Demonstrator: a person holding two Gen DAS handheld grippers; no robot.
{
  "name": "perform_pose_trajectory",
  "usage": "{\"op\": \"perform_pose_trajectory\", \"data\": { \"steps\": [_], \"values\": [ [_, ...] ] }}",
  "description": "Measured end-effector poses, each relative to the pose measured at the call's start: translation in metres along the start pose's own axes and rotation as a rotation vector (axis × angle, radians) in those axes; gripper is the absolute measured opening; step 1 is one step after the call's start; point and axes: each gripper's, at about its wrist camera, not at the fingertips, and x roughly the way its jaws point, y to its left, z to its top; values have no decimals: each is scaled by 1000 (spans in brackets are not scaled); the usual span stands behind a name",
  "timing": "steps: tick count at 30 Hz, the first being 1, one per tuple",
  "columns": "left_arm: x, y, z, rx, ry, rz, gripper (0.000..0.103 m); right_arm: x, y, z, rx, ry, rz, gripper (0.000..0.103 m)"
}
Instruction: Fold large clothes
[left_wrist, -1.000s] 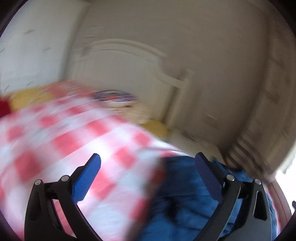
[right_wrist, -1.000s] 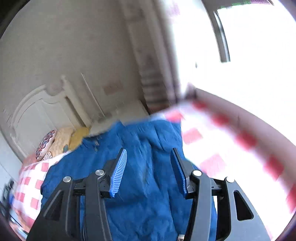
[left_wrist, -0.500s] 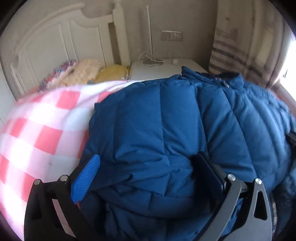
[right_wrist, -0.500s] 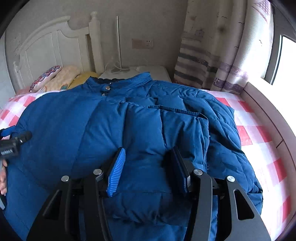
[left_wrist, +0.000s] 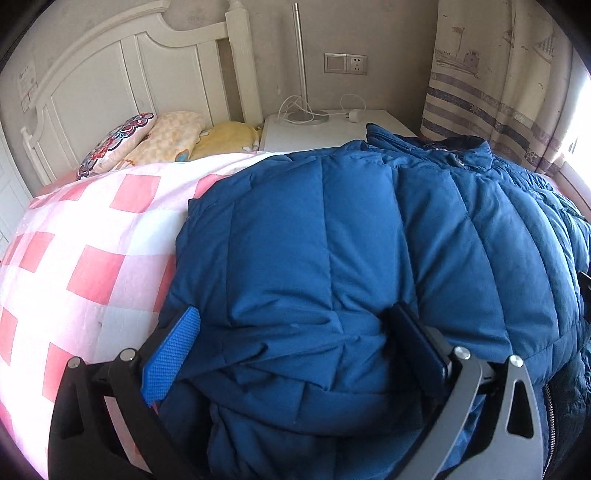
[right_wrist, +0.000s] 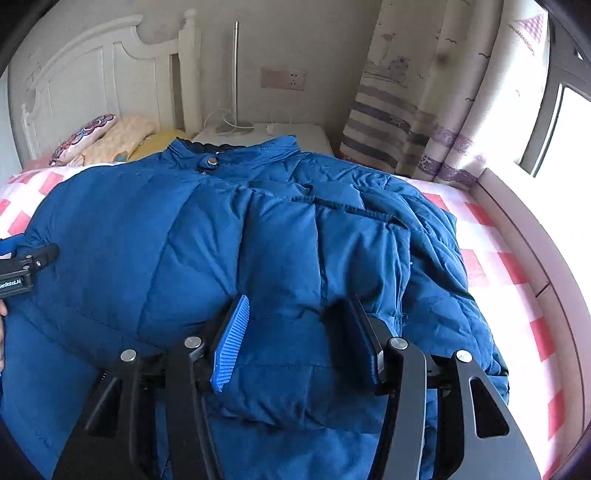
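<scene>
A large blue puffer jacket (left_wrist: 332, 229) lies on the bed with its collar (right_wrist: 229, 155) towards the headboard. My left gripper (left_wrist: 295, 314) stands wide open over the jacket's left hem, and a bulge of fabric sits between its fingers. In the right wrist view a folded-over panel of the blue puffer jacket (right_wrist: 295, 251) lies on the chest. My right gripper (right_wrist: 297, 301) has that panel's puffy edge between its pads. Its jaws are opening, and the fabric still fills the gap and touches both pads.
The pink-and-white check sheet (left_wrist: 92, 266) shows left of the jacket and also to its right (right_wrist: 498, 266). Pillows (left_wrist: 155, 136) lie by the white headboard (left_wrist: 129, 66). A white bedside table (left_wrist: 332, 125) with a lamp stands behind. A curtain (right_wrist: 424, 110) and a window ledge (right_wrist: 535, 236) are on the right.
A second ago both views were blurred and swinging. They have come down onto the jacket and have held still since half a second ago. The right jaws stand slightly wider.
</scene>
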Motion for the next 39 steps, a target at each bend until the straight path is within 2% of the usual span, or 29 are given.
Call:
{"op": "perform_pose_trajectory", "data": {
  "steps": [3, 6, 8, 10, 14, 15, 16, 17, 22, 26, 27, 28, 31, 39],
  "values": [
    [0, 0, 1, -1, 1, -1, 101, -5, -4, 14, 35, 44, -3, 51],
    [0, 0, 1, -1, 1, -1, 101, -20, 0, 31, 35, -40, -27, 53],
    [0, 0, 1, -3, 1, -3, 101, -19, 3, 43, 31, -73, -41, 59],
    [0, 0, 1, -3, 1, -3, 101, -12, 5, 57, 36, -81, -39, 64],
    [0, 0, 1, -3, 2, -3, 101, 26, 1, 77, 62, -17, -14, 64],
    [0, 0, 1, -3, 2, -3, 101, 40, 0, 77, 58, 13, -22, 66],
    [0, 0, 1, -3, 1, -4, 101, 51, 1, 74, 49, 33, -29, 72],
    [0, 0, 1, -4, 1, -5, 101, 57, 3, 71, 43, 38, -25, 72],
    [0, 0, 2, -4, 2, -6, 101, 54, 1, 73, 52, 79, -13, 73],
    [0, 0, 2, -4, 2, -7, 101, 19, -3, 78, 73, -74, -52, 75],
    [0, 0, 2, -4, 2, -7, 101, 18, -4, 76, 72, -90, -68, 80],
    [0, 0, 2, -4, 2, -7, 101, 23, -6, 74, 71, -86, -77, 85],
    [0, 0, 2, -4, 1, -9, 101, 59, -16, 59, 72, 4, -67, 87],
    [-3, -1, 4, 16, -2, 0, 101, 60, -18, 57, 108, 15, -21, 88]
  ]
}}
